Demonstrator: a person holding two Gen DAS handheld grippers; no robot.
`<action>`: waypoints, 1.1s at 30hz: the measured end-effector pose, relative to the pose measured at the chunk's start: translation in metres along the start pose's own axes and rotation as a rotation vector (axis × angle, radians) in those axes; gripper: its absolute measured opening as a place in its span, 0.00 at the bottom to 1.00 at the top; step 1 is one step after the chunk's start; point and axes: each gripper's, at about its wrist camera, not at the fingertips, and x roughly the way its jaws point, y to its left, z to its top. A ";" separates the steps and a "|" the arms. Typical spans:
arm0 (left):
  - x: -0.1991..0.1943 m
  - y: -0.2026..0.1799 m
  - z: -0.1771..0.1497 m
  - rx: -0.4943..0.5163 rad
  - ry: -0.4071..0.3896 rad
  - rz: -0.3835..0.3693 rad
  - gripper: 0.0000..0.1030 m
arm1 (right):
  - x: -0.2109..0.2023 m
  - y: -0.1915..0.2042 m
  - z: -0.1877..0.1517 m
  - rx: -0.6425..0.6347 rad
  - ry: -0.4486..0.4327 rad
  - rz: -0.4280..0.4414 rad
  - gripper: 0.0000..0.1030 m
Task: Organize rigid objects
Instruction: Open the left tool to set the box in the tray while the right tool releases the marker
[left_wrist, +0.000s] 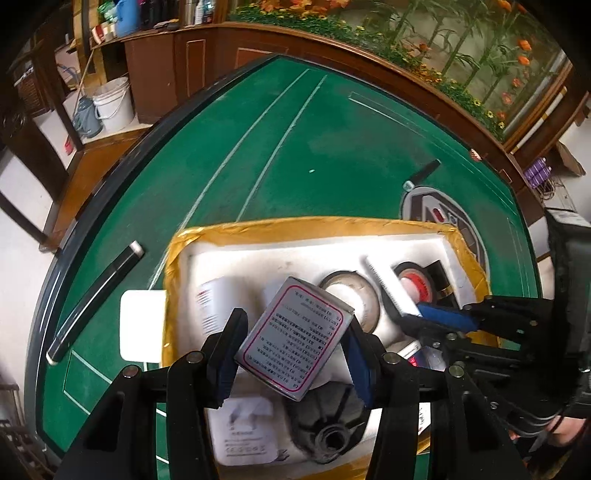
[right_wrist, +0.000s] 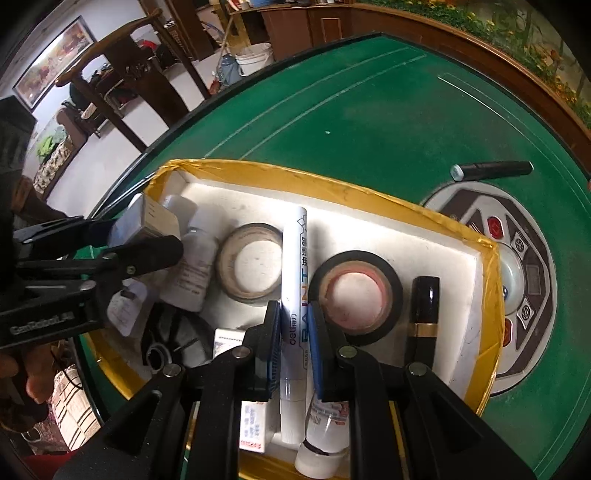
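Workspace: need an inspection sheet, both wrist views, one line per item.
Surface: green felt table with white lines and a control panel set in its middle.
Job's things: foam box edged in yellow tape holds two tape rolls, a black tube with a gold band, a white bottle and small cartons.
Clutter: black pen on the felt beside the panel; black bar near the table edge.
Grippers: left gripper holds a printed grey box over the foam box; right gripper shut on a white paint marker.
Cables: nothing seen.
Surroundings: wooden cabinets, white bucket, fish tank with plants.
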 end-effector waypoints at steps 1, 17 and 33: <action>0.001 -0.004 0.001 0.010 0.003 -0.003 0.52 | 0.001 -0.003 -0.001 0.009 0.002 -0.004 0.13; 0.013 -0.049 -0.014 0.150 0.044 -0.017 0.52 | -0.002 -0.024 -0.007 0.069 -0.004 -0.004 0.15; -0.012 -0.016 -0.023 0.077 -0.001 0.034 0.70 | -0.028 -0.016 -0.009 0.080 -0.068 -0.001 0.40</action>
